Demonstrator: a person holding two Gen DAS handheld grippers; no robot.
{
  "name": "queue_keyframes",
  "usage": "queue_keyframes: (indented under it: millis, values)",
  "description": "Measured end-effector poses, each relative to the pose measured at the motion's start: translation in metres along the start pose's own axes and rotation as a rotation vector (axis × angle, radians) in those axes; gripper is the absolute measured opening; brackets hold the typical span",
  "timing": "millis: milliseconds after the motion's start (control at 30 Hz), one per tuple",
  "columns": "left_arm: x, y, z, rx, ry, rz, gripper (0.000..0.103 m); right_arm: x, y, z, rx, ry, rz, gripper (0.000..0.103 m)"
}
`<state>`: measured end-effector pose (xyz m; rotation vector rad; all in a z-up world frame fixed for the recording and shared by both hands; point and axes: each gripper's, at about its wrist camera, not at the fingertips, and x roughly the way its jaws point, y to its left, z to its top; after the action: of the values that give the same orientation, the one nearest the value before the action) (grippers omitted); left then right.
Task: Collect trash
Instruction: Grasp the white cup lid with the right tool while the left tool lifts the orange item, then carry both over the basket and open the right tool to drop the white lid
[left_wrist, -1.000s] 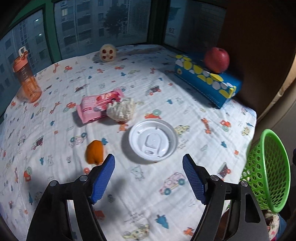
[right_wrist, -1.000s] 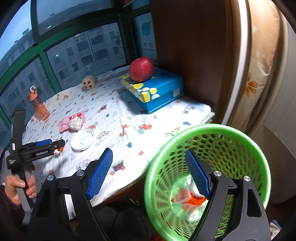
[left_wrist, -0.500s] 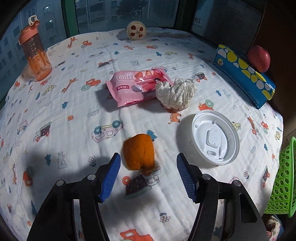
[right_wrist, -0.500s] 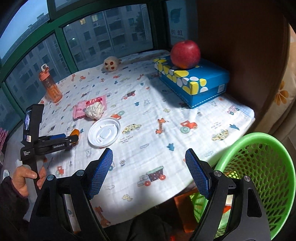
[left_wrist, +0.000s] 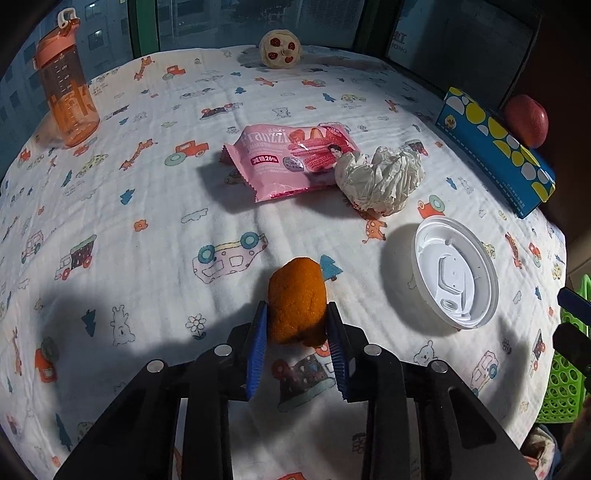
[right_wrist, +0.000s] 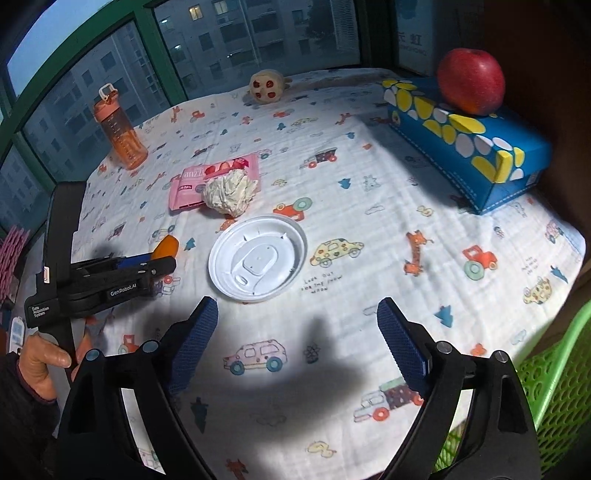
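My left gripper is shut on an orange peel that rests on the patterned tablecloth; the peel also shows in the right wrist view, held by the left gripper. A white plastic lid lies to its right, also seen in the right wrist view. A crumpled paper ball and a pink snack wrapper lie further back. My right gripper is open and empty above the cloth, just short of the lid. A green basket sits at the table's right edge.
An orange water bottle stands at the back left. A blue tissue box with a red apple on it lies at the back right. A small round toy sits by the window. The table edge drops off on the right.
My left gripper has moved forward onto the orange peel and closed on it. My right gripper has swung from over the green basket to above the table near the lid.
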<state>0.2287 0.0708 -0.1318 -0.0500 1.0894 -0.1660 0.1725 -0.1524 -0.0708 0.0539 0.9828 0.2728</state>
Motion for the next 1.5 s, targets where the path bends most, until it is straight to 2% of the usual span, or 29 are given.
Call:
queue_keyframes:
  millis: [267, 633, 833, 867, 1233, 1500]
  values:
    - [-0.017, 0.014, 0.002, -0.028, -0.037, -0.022, 0.029, 0.043, 0.027, 0.013, -0.091, 0.043, -0.005, 0.095]
    - [-0.032, 0.026, 0.002, -0.048, -0.063, -0.029, 0.029, 0.085, 0.039, 0.022, -0.118, 0.092, -0.037, 0.098]
    - [-0.033, 0.027, 0.002, -0.047, -0.063, -0.03, 0.029, 0.095, 0.04, 0.026, -0.095, 0.094, -0.049, 0.097]
    - [-0.033, 0.027, 0.002, -0.047, -0.063, -0.03, 0.029, 0.095, 0.04, 0.026, -0.095, 0.094, -0.052, 0.093]
    - [-0.05, 0.012, -0.001, -0.028, -0.089, -0.032, 0.029, 0.057, 0.039, 0.019, -0.105, 0.052, -0.039, 0.092]
    - [-0.07, -0.024, -0.009, 0.022, -0.109, -0.065, 0.029, 0.007, 0.025, 0.004, -0.078, 0.006, -0.07, 0.092]
